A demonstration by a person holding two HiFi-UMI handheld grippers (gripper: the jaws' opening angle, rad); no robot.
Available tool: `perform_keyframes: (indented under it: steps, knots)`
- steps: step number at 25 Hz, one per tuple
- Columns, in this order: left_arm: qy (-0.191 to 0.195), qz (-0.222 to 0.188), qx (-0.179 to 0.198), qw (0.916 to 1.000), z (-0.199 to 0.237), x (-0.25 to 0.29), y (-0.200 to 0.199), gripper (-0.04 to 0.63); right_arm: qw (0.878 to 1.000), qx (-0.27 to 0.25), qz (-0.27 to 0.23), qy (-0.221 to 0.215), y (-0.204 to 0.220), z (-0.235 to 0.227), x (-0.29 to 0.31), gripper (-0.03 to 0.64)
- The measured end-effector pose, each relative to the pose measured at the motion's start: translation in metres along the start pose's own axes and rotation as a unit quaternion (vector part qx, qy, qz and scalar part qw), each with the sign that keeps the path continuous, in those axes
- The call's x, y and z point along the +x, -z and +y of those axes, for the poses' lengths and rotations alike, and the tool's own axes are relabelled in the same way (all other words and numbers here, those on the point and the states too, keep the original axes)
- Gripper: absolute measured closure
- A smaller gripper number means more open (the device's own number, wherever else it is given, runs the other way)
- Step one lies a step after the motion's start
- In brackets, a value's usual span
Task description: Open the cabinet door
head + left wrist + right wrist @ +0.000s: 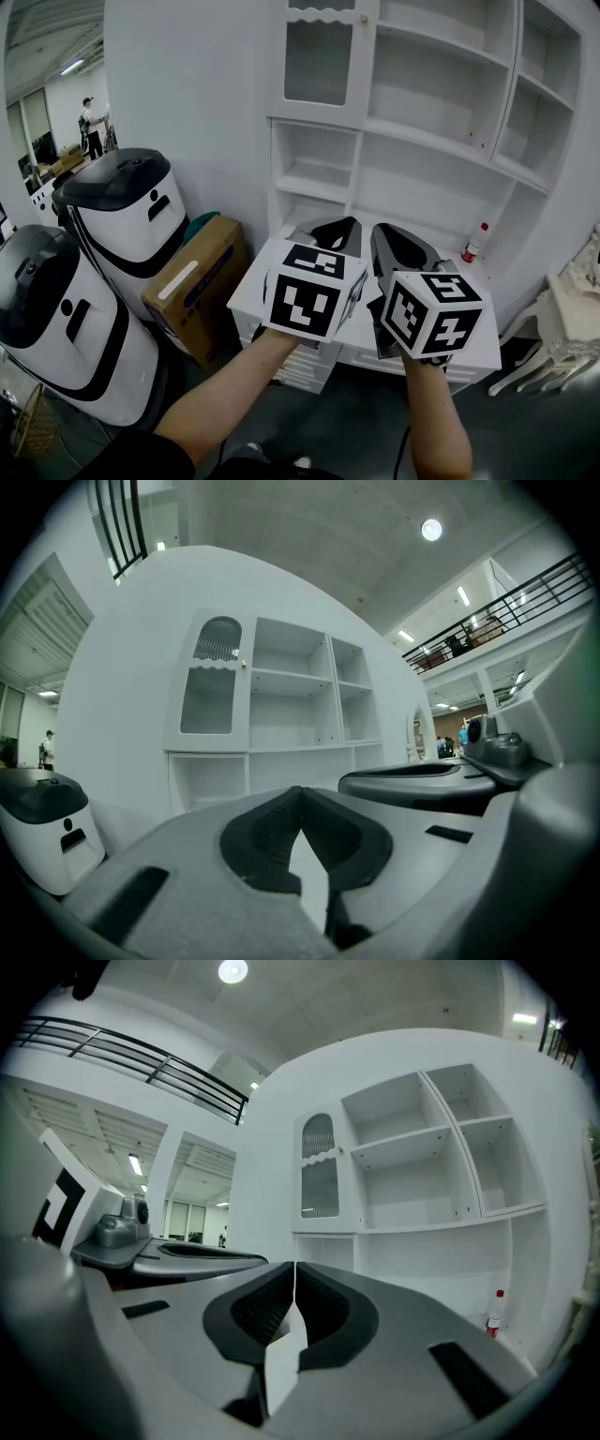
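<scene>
The white cabinet (422,141) stands against the wall ahead. Its glass-paned door (319,61) at the upper left is closed, with open shelves to its right. The door (211,691) shows left of centre in the left gripper view, and the same door (319,1171) shows in the right gripper view. My left gripper (342,228) and right gripper (389,234) are held side by side, level, in front of the cabinet's lower shelves and apart from it. The left gripper (300,803) is shut with nothing between its pads. The right gripper (294,1279) is shut too, also empty.
Two white-and-black machines (131,216) (56,319) stand at the left, with a cardboard box (197,281) beside them. A red-capped bottle (476,242) sits on the cabinet's counter at the right. A white ornate table (572,319) is at the far right. A person (91,122) stands far off.
</scene>
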State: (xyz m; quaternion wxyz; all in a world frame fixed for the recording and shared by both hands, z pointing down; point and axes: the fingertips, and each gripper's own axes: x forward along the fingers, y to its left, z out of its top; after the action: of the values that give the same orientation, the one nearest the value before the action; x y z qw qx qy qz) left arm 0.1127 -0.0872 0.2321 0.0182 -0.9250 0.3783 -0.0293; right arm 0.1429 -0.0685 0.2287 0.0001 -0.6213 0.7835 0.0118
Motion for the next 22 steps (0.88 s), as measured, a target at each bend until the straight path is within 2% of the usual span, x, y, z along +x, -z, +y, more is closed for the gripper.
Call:
perform_keyframes:
  steps: [11, 22]
  knots:
    - [-0.005, -0.005, -0.002, 1.0000, 0.026, 0.039, 0.004, 0.589, 1.000, -0.003, 0.002, -0.004, 0.006, -0.019, 0.042, 0.595]
    - [0.011, -0.011, -0.009, 0.9998, 0.083, 0.114, 0.000, 0.589, 1.000, -0.012, 0.005, 0.010, 0.004, -0.053, 0.130, 0.595]
